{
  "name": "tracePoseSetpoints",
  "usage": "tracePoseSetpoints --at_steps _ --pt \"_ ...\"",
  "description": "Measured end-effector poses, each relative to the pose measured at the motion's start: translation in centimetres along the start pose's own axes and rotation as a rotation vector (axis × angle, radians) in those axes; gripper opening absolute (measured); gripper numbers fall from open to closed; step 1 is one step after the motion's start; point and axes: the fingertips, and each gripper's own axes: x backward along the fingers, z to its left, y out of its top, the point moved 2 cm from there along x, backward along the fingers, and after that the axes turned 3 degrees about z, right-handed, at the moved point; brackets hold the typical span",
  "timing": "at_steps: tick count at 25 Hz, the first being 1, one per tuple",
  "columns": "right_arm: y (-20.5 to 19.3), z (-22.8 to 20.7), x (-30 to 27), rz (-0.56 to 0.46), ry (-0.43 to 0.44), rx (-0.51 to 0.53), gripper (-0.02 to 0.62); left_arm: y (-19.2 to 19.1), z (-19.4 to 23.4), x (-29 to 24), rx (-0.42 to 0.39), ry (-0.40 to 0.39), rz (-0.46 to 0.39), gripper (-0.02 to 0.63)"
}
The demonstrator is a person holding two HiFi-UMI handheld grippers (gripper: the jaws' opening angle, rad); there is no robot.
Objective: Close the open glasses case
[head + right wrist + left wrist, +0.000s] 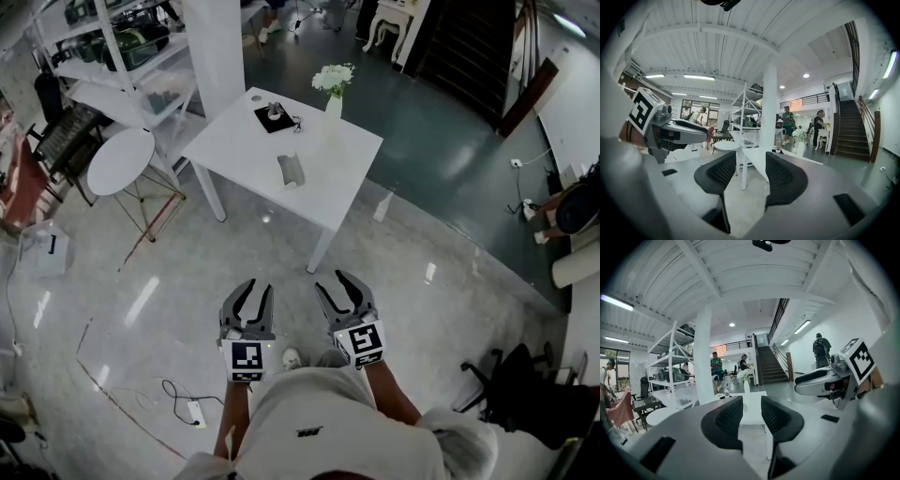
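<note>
Head view — glasses case point(292, 170) on table point(333, 183), flowers point(335, 77) in vase point(334, 107); left claw point(258, 287), right claw point(331, 281) parted.

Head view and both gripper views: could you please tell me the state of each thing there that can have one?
left gripper: open, nothing between the jaws, short of the table.
right gripper: open, nothing between the jaws, short of the table.
glasses case: on the table, untouched; too small to tell open from shut.
vase: upright, holding white flowers.
</note>
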Motion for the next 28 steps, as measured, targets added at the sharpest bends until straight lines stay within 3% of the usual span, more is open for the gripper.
tracePoseSetpoints --at_steps 17,28 --pt "1.2 -2.1 -6.1 0.000 0.002 0.008 0.201 0.3 3.5 -5.1 0.003 -0.002 0.000 0.135" --pt "2.7 -6.4 -12.1 0.014 0.026 0.008 0.199 1.6 6.2 -11.7 0.016 0.009 0.019 0.135"
